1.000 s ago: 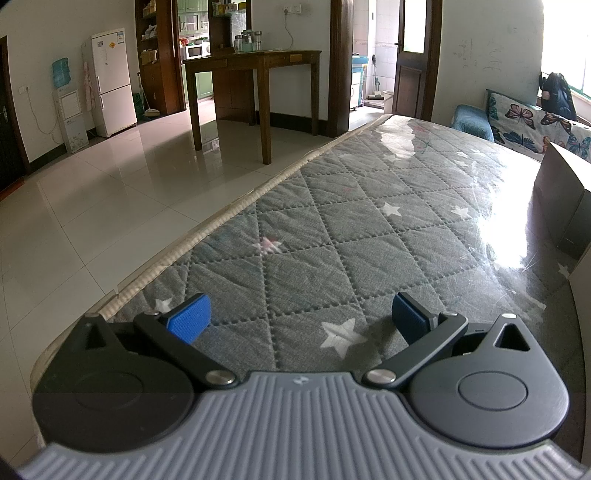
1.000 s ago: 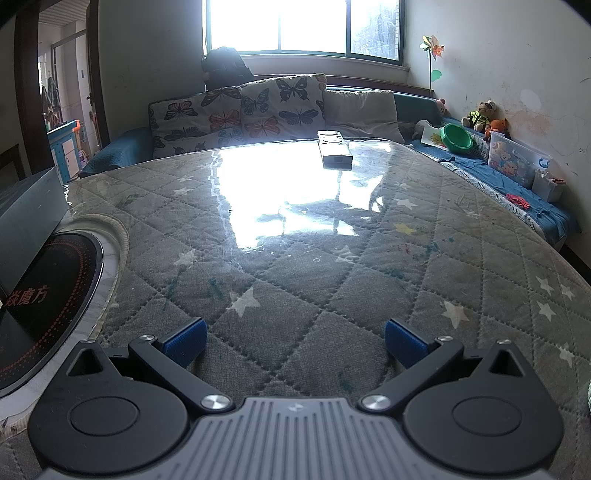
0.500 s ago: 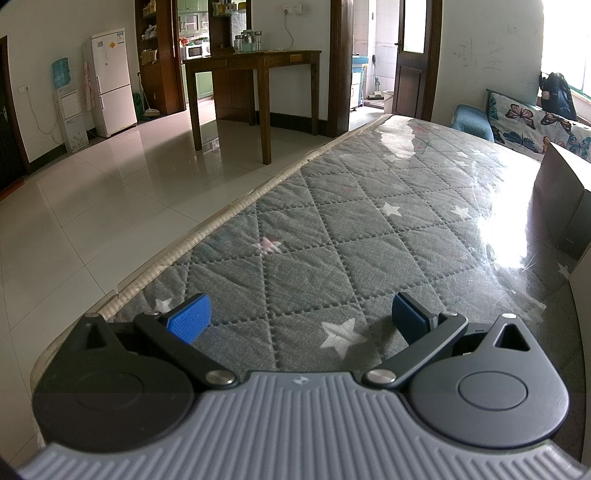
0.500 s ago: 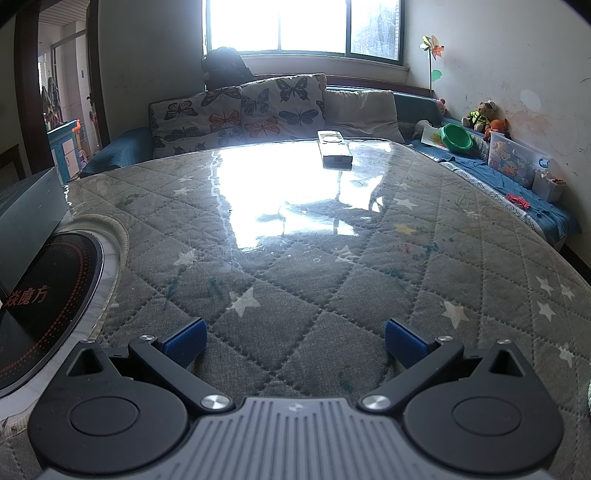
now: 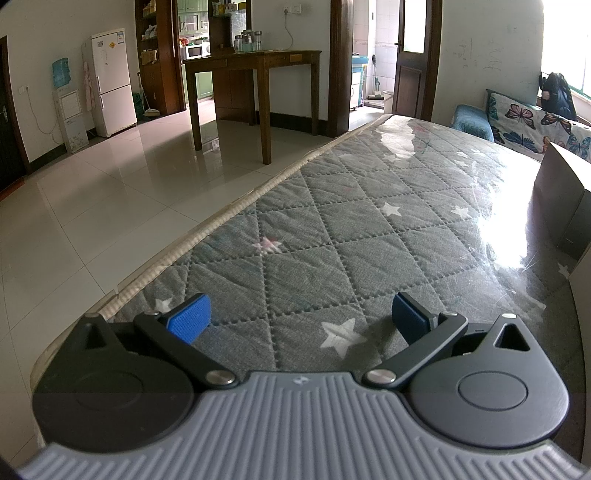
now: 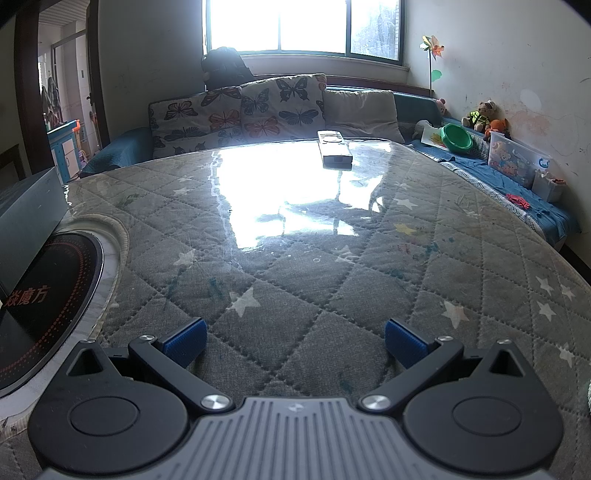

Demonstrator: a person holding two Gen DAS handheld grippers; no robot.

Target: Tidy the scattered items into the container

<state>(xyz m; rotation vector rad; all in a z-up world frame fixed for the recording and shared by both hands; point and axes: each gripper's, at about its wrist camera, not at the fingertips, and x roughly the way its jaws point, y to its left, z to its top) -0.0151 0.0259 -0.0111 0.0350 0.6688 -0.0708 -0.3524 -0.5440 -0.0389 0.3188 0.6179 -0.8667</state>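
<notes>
Grey box (image 6: 29, 210) cut off; remote (image 6: 334, 149) glare-washed.

Daylight is pouring through a wide window (image 6: 301, 26), glaring off the table's clear cover (image 6: 266, 192). A butterfly-cushioned sofa (image 6: 255, 110) is sitting beneath it. Elsewhere, pale floor tiles (image 5: 92, 206) are reflecting a wooden table (image 5: 255, 66) and what is probably a fridge (image 5: 110, 96).

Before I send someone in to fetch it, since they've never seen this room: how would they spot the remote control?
Start at the big table with the grey quilted, star-patterned cover, under the bright window. Look to its far edge, nearest the butterfly cushions. There lies the remote control, a pale, flat, long slab and the only loose thing on that glossy stretch.
</notes>
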